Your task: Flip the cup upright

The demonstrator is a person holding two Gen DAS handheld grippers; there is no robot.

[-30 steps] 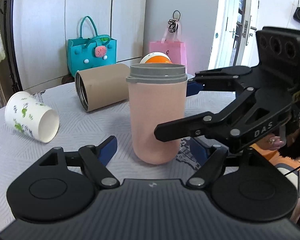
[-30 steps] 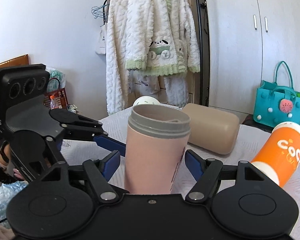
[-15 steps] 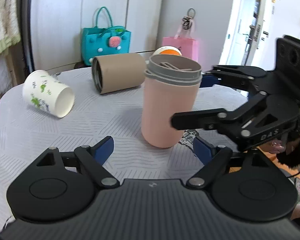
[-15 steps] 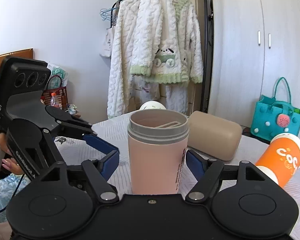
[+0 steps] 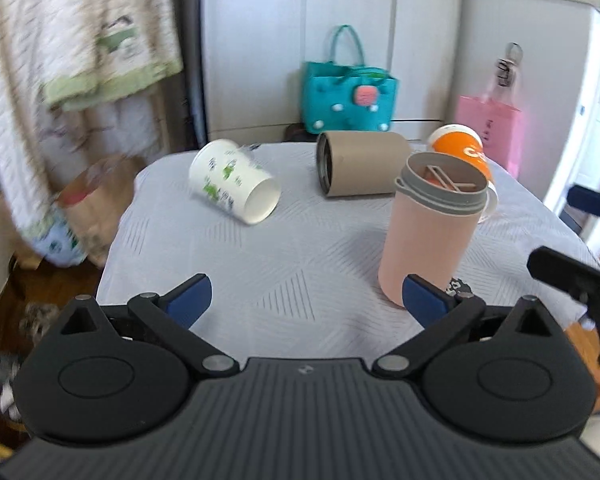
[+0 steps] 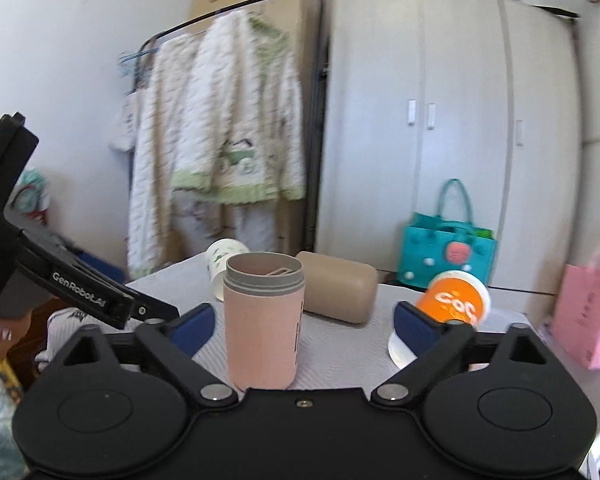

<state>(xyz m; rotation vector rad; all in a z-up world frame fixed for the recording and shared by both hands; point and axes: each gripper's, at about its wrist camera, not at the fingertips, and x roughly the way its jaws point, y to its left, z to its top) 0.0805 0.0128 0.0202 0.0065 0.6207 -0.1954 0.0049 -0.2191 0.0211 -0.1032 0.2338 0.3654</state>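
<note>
A pink cup with a grey rim (image 5: 428,236) stands upright on the white tablecloth; it also shows in the right wrist view (image 6: 262,320). My left gripper (image 5: 304,302) is open and empty, drawn back to the left of the cup. My right gripper (image 6: 300,326) is open and empty, with the cup standing free between its spread fingers. A white paper cup with green print (image 5: 234,182), a brown cup (image 5: 360,162) and an orange cup (image 5: 460,150) lie on their sides behind.
The table edge (image 5: 116,240) drops off at the left, near a rack of hanging clothes (image 5: 80,60). A teal bag (image 5: 350,98) and a pink bag (image 5: 490,128) stand on the floor behind. The right gripper's body (image 5: 572,276) shows at the right edge.
Both grippers have pulled back and up from the pink cup, which stays upright. My left gripper has swung left. My right gripper's jaws have spread wider.
</note>
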